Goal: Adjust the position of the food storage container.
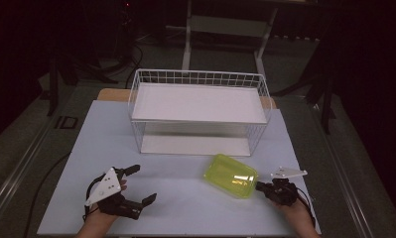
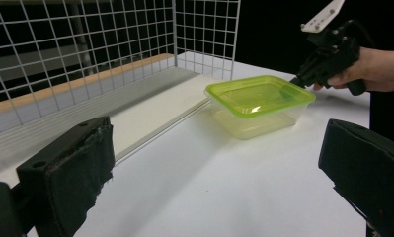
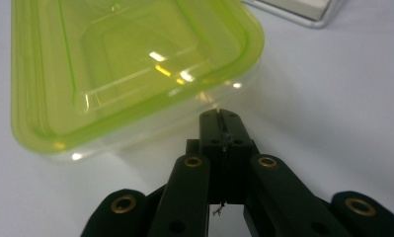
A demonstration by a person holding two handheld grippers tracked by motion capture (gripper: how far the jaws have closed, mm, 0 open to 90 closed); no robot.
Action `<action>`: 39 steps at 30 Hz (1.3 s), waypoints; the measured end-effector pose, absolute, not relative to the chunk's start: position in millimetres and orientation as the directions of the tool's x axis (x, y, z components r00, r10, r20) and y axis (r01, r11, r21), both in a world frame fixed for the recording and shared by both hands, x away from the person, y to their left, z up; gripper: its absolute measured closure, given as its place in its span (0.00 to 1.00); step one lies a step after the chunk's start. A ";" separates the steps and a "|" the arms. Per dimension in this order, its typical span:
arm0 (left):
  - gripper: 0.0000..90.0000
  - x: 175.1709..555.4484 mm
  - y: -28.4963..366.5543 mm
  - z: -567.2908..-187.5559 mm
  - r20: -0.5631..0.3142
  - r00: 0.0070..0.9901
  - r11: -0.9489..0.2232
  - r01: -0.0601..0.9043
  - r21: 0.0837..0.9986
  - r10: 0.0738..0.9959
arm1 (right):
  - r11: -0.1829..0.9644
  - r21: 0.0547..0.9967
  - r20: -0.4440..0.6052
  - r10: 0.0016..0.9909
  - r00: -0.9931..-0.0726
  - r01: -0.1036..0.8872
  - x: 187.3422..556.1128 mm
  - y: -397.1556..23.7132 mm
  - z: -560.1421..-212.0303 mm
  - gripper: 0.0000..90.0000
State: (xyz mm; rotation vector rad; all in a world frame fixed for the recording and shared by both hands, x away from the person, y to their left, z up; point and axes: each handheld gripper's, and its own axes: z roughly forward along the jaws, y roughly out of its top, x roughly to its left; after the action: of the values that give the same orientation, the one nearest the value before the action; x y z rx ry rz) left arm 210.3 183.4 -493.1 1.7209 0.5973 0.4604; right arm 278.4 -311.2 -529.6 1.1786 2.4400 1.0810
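— Looking down from the high view, what sits on the pale blue-white tabletop?

— Toward the far side stands a white wire-grid rack with two flat white shelves. Just in front of its right end lies a clear rectangular plastic food container with a translucent lime-green lid, set at a slant, the lid shut on it.

— Where are the hands?

— Both come in from the near edge. The right gripper is at the container's right-hand end, held level. The left gripper is at the near left, well apart from the container.

— How do the fingers stand?

— In the right gripper view, the right gripper's fingers are clenched together with nothing between them, their tip right at the container's clear wall, just under the lid's rim. Whether the tip actually touches the plastic, I cannot tell. In the left gripper view, the left gripper's two padded black fingers are released, spread wide over bare tabletop, holding nothing.

— Does that view show anything farther off?

— Yes: the container beside the rack's lower shelf, and the right gripper at its far end, angled down, held in a hand.
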 end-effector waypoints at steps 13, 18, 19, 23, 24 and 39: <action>0.02 210.9 181.7 -493.9 -0.011 0.793 -0.178 0.151 0.972 0.610 | 0.422 0.698 0.104 0.740 -0.664 0.579 297.1 -292.6 -534.7 1.00; 0.02 210.4 181.7 -493.9 -0.010 0.793 -0.178 0.149 0.973 0.609 | 0.435 0.701 0.088 0.733 -0.674 0.565 306.3 -280.7 -532.7 1.00; 0.02 210.5 181.9 -493.8 -0.012 0.793 -0.177 0.150 0.973 0.609 | 0.439 0.701 0.086 0.730 -0.678 0.562 309.2 -275.3 -531.8 1.00; 0.02 209.9 181.3 -493.8 -0.011 0.796 -0.180 0.150 0.972 0.606 | 0.456 0.701 0.071 0.720 -0.690 0.548 317.6 -262.7 -531.7 1.00; 0.02 209.8 181.2 -493.8 -0.011 0.796 -0.179 0.150 0.972 0.605 | 0.453 0.702 0.075 0.720 -0.690 0.549 319.5 -259.6 -532.0 1.00; 0.02 209.3 181.9 -494.0 -0.017 0.797 -0.176 0.155 0.972 0.604 | 0.500 0.700 0.041 0.684 -0.728 0.510 332.6 -225.0 -531.1 1.00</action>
State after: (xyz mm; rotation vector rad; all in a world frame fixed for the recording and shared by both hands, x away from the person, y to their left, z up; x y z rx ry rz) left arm 209.3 181.9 -494.0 1.7301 0.5945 0.4437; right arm 332.6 -225.0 -531.1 1.0166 2.5040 1.0469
